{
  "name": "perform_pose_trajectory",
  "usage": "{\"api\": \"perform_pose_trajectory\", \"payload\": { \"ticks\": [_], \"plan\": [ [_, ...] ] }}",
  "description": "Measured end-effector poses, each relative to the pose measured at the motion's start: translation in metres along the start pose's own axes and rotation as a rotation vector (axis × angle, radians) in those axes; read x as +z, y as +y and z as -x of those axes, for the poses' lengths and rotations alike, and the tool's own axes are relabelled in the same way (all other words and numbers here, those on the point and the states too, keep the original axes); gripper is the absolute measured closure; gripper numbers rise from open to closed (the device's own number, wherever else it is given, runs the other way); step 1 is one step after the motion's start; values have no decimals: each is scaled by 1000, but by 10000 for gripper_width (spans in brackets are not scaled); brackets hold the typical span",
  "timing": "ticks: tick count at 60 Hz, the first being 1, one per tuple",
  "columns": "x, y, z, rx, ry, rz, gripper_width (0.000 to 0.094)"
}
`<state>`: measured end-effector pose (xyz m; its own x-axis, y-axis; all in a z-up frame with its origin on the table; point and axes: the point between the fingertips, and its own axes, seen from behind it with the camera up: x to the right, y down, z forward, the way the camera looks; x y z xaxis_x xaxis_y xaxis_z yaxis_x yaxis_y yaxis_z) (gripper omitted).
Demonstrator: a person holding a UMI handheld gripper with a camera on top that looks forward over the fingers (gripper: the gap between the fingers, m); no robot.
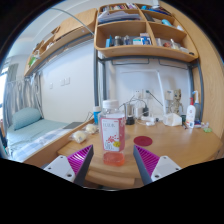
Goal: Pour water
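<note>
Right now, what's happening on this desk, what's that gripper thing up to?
A person is holding a two-finger gripper over a wooden desk, pointed at a clear plastic bottle with a red label. The fingers are open and touch nothing; the bottle stands upright on the desk just ahead of them, in line with the gap. A small red disc, maybe a lid, lies to the bottle's right. No pouring has begun.

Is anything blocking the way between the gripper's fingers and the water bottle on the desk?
Nothing visible does. The gripper is open, and the bottle stands upright on the desk just ahead of the fingers, with only bare desk between.
</note>
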<state>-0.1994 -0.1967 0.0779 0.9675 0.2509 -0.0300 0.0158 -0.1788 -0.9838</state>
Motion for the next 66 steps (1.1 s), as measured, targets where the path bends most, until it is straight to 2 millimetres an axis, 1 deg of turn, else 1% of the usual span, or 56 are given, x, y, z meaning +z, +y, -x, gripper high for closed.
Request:
{"api": "perform_pose_trajectory", "payload": {
  "ticks": [10, 14, 18, 20, 23, 25, 32, 34, 38, 43, 46, 48, 54, 57, 63, 66],
  "plan": [
    [40, -14, -4, -15, 107, -39, 106],
    [56, -16, -5, -9, 130, -40, 110],
    [68, -18, -7, -4, 135, -33, 129],
    [73, -19, -8, -6, 148, -35, 159],
    [78, -19, -11, -12, 157, -29, 228],
    [81, -20, -9, -4, 147, -36, 303],
    [87, -22, -7, -6, 133, -52, 368],
    [86, -21, -5, -2, 137, -55, 399],
    [86, -24, -9, 4, 148, -68, 465],
    [88, -24, -8, -3, 130, -79, 479],
    [87, -24, -9, 22, 110, -75, 479],
    [86, -26, -10, 1, 96, -69, 479],
    [78, -40, -29, -134, 114, -72, 476],
    [74, -49, -48, -214, 137, -80, 476],
    [79, -63, -86, -492, 206, -57, 476],
    [83, -72, -97, -642, 216, -34, 476]
  ]
}}
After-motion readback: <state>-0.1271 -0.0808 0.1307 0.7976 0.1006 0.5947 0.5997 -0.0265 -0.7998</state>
